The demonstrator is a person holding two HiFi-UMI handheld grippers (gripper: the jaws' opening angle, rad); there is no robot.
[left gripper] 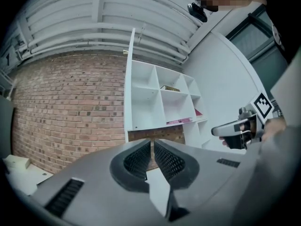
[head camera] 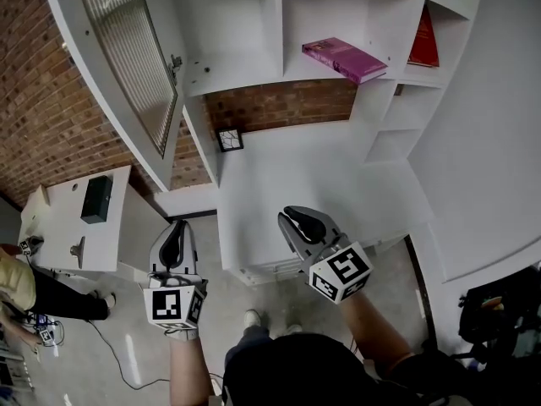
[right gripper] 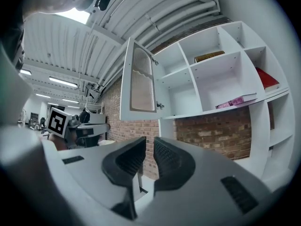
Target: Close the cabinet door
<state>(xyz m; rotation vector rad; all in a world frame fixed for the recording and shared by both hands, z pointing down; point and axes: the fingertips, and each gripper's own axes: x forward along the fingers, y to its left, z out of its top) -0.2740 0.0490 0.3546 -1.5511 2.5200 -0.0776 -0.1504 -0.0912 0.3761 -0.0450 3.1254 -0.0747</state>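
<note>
The white cabinet door (head camera: pixel 127 57) with a ribbed glass panel stands swung open at the left of the white shelf unit (head camera: pixel 279 24). It appears edge-on in the left gripper view as the door (left gripper: pixel 128 86), and face-on in the right gripper view as the door (right gripper: pixel 136 81). My left gripper (head camera: pixel 176 229) is below the door and well apart from it, jaws shut and empty (left gripper: pixel 152 142). The right gripper (head camera: pixel 296 216) hovers before the white counter (head camera: pixel 355 193), jaws together with nothing between them (right gripper: pixel 150 139).
A pink book (head camera: pixel 342 57) and a red book (head camera: pixel 425 36) sit on the shelves. A small framed picture (head camera: pixel 229 139) leans in the brick-backed niche. At left, a white table (head camera: pixel 110 235) carries a dark box (head camera: pixel 96 199). A seated person's legs (head camera: pixel 51 294) are nearby.
</note>
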